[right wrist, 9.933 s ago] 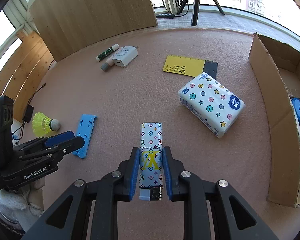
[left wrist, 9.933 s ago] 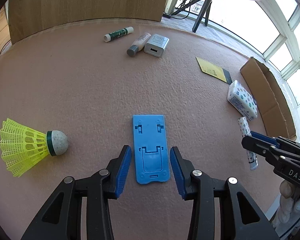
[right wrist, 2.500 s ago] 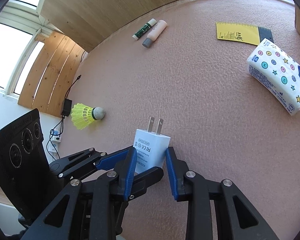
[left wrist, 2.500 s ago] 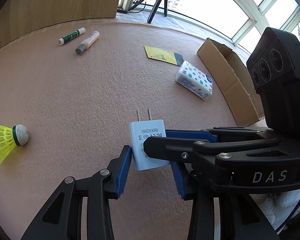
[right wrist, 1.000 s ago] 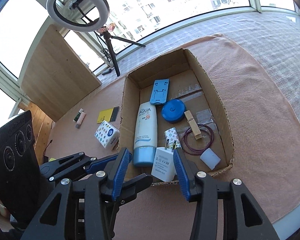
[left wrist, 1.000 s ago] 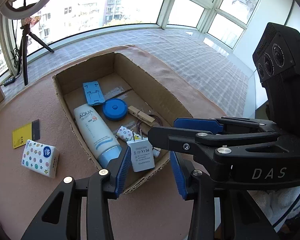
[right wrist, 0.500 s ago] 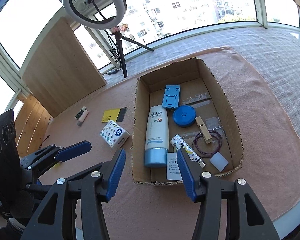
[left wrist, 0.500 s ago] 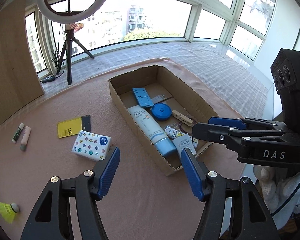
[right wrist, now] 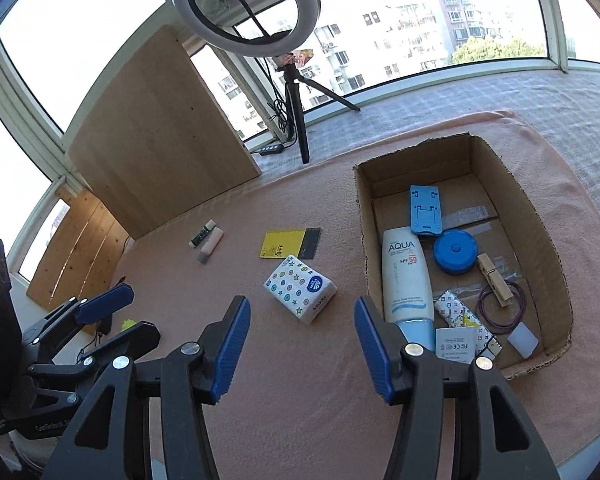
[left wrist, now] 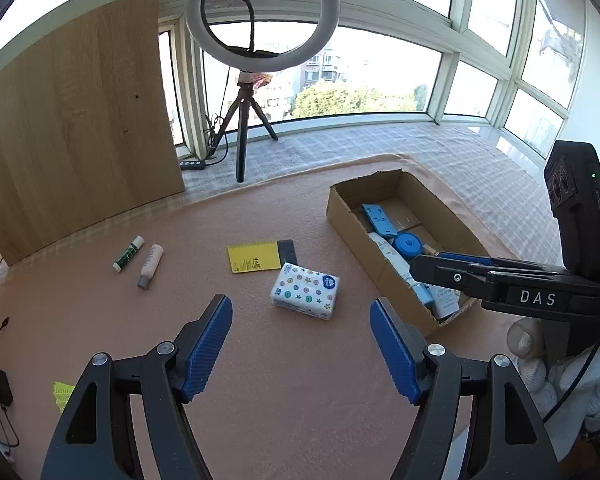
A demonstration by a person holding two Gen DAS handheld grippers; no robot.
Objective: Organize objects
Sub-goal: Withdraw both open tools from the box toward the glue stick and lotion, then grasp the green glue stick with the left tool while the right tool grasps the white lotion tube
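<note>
Both grippers are open and empty, high above the pink table. My left gripper [left wrist: 301, 336] and my right gripper [right wrist: 299, 334] both hang over a patterned tissue pack [left wrist: 305, 291] [right wrist: 300, 294]. The cardboard box [right wrist: 540, 236] [left wrist: 354, 236] at the right holds the white charger [right wrist: 456, 345], an AQUA tube [right wrist: 405, 276], a blue phone stand [right wrist: 425, 210], a blue round case [right wrist: 455, 255], a clothespin, a patterned lighter and a cord loop. A yellow notepad [left wrist: 254, 258], a glue stick [left wrist: 128, 253] and a small tube [left wrist: 150, 261] lie on the table.
A yellow shuttlecock [left wrist: 62, 394] peeks out at the left table edge behind my left gripper. A ring light on a tripod [left wrist: 252, 120] and a wooden board [left wrist: 76, 120] stand behind the table. The table edge runs close on the right.
The white charger has been let go into the box's near end. Both grippers have opened wide, lifted and pulled back from the box, swinging left toward the tissue pack.
</note>
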